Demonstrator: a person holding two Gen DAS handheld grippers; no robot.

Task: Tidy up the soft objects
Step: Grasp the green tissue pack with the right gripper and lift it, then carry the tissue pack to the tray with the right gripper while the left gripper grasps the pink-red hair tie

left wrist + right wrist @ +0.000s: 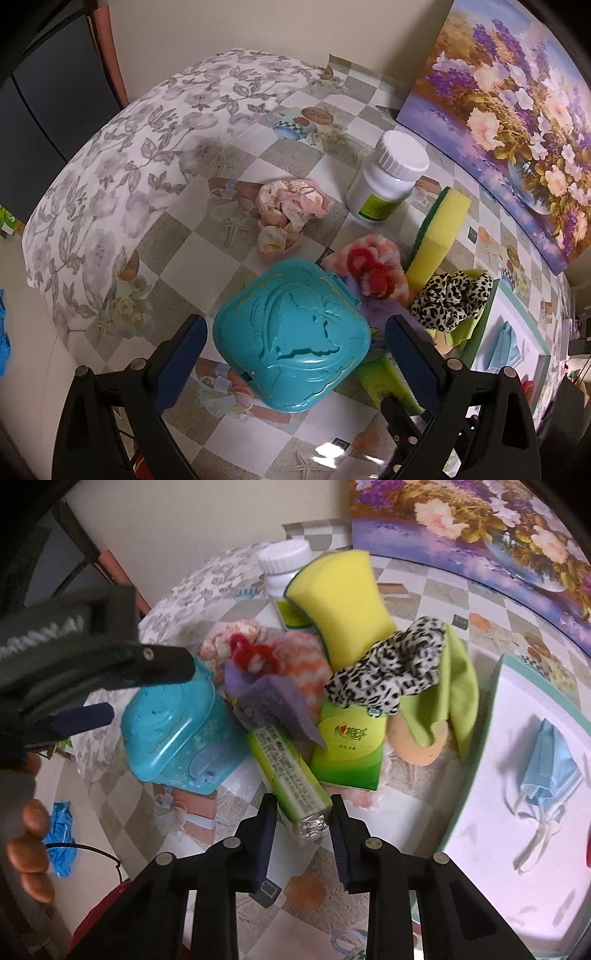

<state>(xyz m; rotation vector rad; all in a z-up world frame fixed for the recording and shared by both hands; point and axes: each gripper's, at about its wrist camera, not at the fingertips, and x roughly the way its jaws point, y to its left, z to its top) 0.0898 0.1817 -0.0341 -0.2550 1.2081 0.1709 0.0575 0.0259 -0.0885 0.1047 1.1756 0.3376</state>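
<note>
A pile of soft things lies on the checkered table (207, 258): a yellow sponge (439, 236) (340, 605), a leopard-print scrunchie (448, 299) (388, 672), a red scrunchie (369, 266) (251, 653) on an orange-white cloth, a pink floral scrunchie (288, 210), green tissue packs (347, 746) and a green cloth (458, 686). My left gripper (295, 332) is open around a teal plastic box (291, 336) (173, 731). My right gripper (303, 808) stands open around the end of a long green tissue pack (291, 782).
A white bottle (388, 173) (284, 572) stands behind the pile. A white tray (517, 812) (509, 343) at the right holds a blue face mask (550, 764). A flower painting (517, 110) leans at the back. A floral pillow (129, 177) lies left.
</note>
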